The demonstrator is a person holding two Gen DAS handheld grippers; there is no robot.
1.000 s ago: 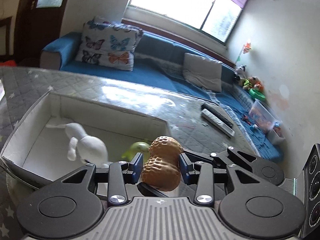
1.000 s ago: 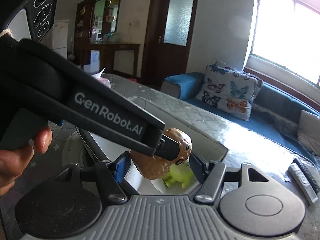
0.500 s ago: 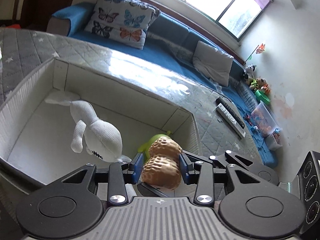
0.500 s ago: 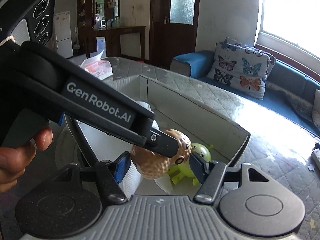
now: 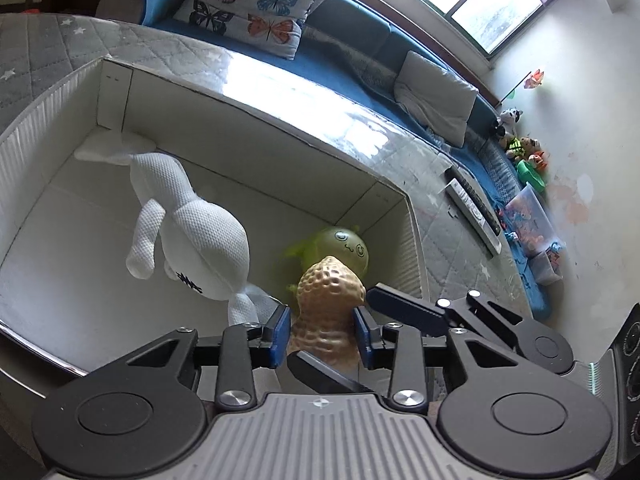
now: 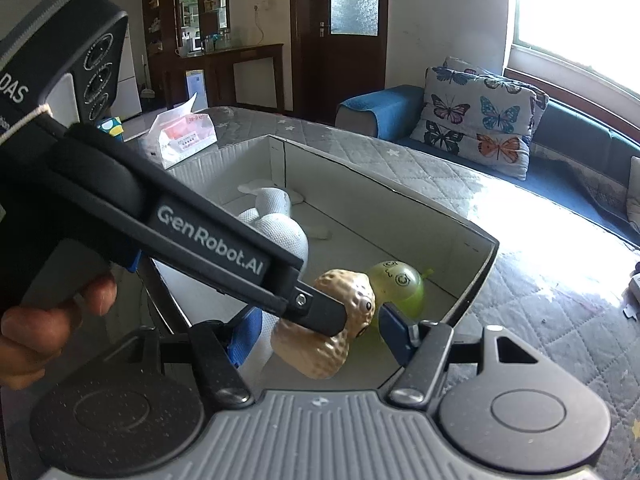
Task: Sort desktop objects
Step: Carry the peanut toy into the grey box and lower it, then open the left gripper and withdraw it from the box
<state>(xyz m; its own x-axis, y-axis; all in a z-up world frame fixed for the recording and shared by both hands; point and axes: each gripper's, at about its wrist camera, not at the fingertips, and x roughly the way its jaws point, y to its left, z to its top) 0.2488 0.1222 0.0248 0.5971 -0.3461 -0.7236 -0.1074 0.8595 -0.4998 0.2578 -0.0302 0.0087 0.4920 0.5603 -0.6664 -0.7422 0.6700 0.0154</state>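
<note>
My left gripper point(image 5: 321, 330) is shut on a brown peanut toy point(image 5: 329, 308) and holds it over the near right corner of an open white box point(image 5: 248, 120). A white plush toy point(image 5: 188, 232) and a green round toy point(image 5: 344, 246) lie in the box. In the right wrist view the left gripper's arm crosses the frame, pinching the peanut toy point(image 6: 332, 344). My right gripper point(image 6: 316, 334) is open and empty, its blue pads either side of the peanut without touching it. The box point(image 6: 476, 240), the plush point(image 6: 280, 228) and the green toy point(image 6: 400, 284) show there too.
The box stands on a grey quilted table point(image 5: 440, 216). Two remote controls point(image 5: 474, 204) lie on it to the right. A tissue pack point(image 6: 186, 136) sits beyond the box's far left. A blue sofa with a butterfly cushion point(image 5: 256, 12) runs behind.
My left gripper has carried the peanut toy forward and down over the box, closer to the green toy. The right gripper has followed alongside, still open.
</note>
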